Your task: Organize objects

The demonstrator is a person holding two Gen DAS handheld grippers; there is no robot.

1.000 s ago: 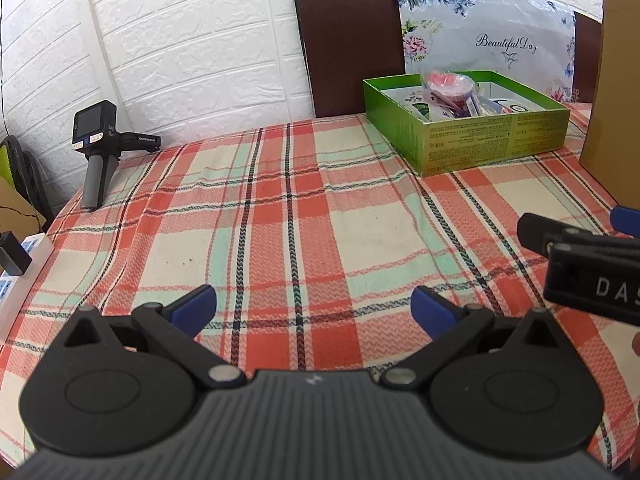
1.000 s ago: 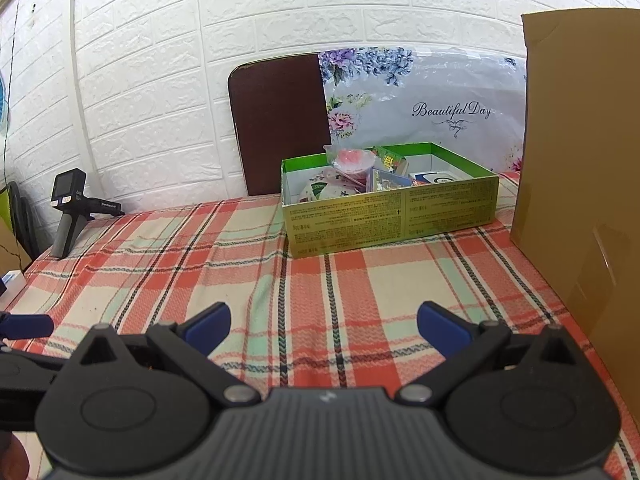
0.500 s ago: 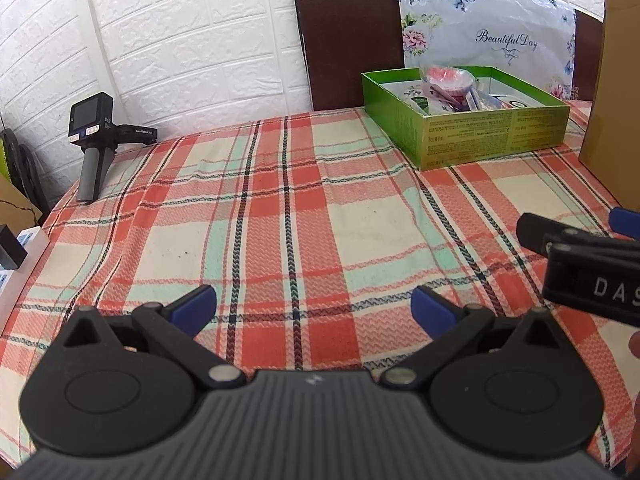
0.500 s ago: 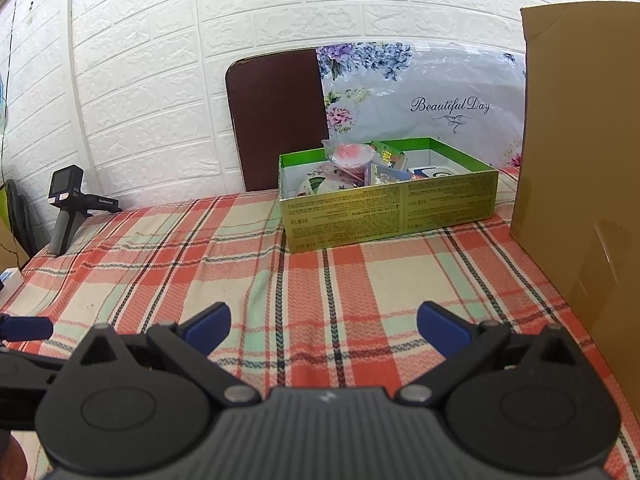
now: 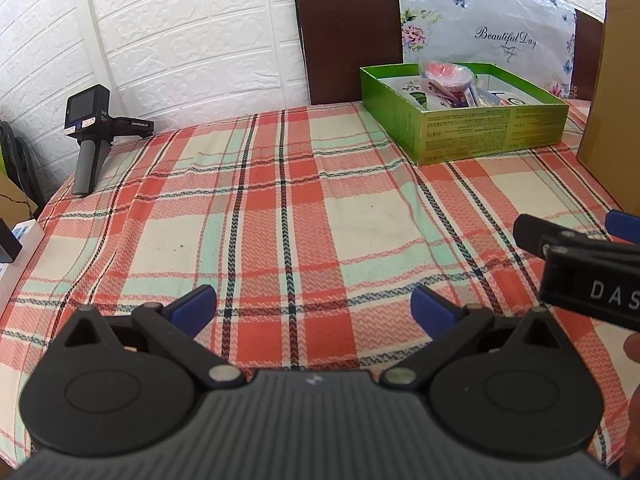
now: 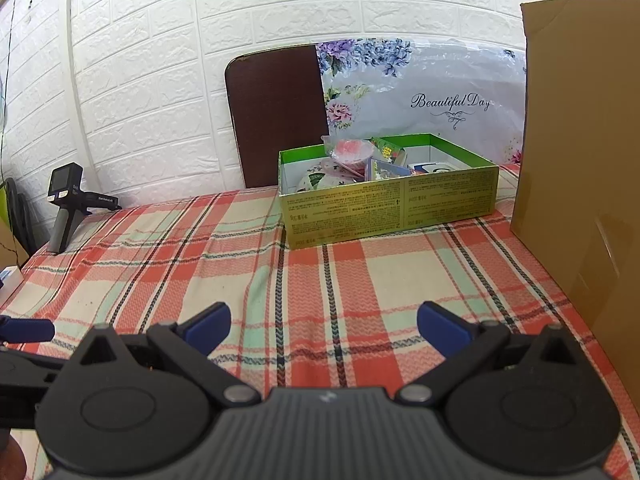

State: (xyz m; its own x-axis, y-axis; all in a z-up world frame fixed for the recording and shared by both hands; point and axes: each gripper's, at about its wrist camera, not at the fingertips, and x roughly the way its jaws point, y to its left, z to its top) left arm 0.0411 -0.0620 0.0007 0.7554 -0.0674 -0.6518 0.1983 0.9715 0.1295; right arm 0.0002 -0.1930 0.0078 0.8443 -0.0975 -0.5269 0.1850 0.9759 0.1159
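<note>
A green open box stands at the far right of the plaid tablecloth. Inside it lie a pink item in clear wrap, a floral bowl and several small packets. My left gripper hovers open over the near part of the cloth with nothing between its blue fingertips. My right gripper is open too, empty, facing the box from well short of it. The right gripper's body shows at the right edge of the left wrist view.
A tall cardboard panel stands upright right of the box. A black handheld camera on a grey grip stands at the far left edge. A dark chair back and a floral bag lean behind the table by the white brick wall.
Both views have shifted slightly, the box sitting a little lower and nearer in frame. Both grippers stay open and empty; nothing on the table has moved.
</note>
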